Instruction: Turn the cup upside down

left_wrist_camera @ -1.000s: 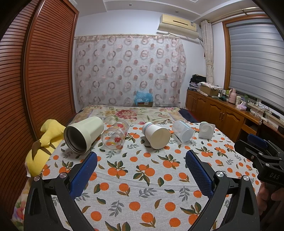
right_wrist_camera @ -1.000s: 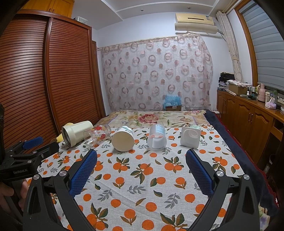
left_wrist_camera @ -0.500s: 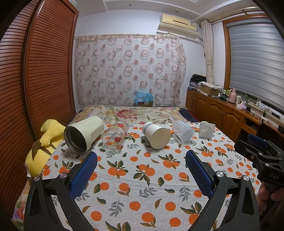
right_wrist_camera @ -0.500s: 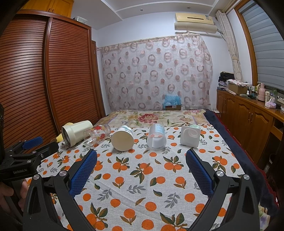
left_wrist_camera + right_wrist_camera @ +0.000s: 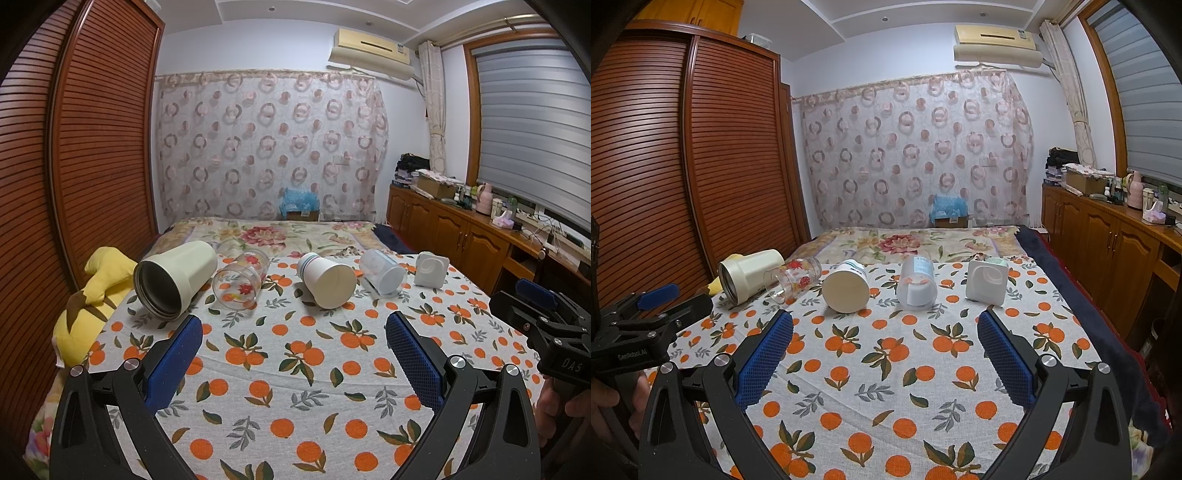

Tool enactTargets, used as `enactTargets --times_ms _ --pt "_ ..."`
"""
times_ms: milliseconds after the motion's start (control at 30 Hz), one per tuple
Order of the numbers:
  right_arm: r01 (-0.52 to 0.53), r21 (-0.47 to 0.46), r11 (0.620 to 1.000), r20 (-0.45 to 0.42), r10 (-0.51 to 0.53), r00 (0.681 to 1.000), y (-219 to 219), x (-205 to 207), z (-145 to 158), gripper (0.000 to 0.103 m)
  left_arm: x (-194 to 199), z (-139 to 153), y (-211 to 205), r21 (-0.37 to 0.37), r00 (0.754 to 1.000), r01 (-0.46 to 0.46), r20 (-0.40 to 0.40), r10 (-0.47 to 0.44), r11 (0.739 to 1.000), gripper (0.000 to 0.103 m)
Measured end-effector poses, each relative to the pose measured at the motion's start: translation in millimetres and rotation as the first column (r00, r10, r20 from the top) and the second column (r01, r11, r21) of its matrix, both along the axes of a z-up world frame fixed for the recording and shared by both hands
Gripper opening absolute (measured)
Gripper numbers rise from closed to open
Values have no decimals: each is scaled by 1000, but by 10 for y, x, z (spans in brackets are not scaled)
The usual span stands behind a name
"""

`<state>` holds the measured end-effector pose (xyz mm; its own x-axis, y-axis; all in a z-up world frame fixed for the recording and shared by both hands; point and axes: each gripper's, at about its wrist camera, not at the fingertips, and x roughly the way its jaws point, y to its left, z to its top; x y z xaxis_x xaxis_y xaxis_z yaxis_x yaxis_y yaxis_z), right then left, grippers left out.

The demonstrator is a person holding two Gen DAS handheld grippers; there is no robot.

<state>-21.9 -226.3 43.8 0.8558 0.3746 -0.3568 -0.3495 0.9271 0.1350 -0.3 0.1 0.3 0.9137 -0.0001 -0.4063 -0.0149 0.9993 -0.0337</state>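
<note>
Now both tongs, left gripper (image 5: 293, 341) and right gripper (image 5: 885, 339), gape empty, near paper cup (image 5: 327, 280) lying sideways mid-row on orange cloth (image 5: 295, 369); glass (image 5: 240, 282) just left; grip cup wall squarely, rotate mouth down

A bed (image 5: 295, 369) draped in an orange-print cloth (image 5: 905, 354) filled the room's middle. Slatted wooden wardrobe doors (image 5: 665, 177) ran along its left edge. Beyond its far edge hung a sheer curtain (image 5: 269, 144) patterned with rings, and an air conditioner (image 5: 995, 42) sat high on the pale wall. Along the right edge stood wooden cabinets (image 5: 450, 229) beneath a shuttered window (image 5: 528, 125).
</note>
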Motion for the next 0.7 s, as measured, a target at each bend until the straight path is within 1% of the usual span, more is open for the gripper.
enactTargets --times_ms 533,700 --pt "0 0 1000 -2 0 1000 0 4 1 101 1 0 1 -1 1000 0 -2 0 1000 96" --pt "0 1 1000 -4 0 1000 -4 7 -4 101 22 -20 15 -1 1000 -1 -15 1 1000 96"
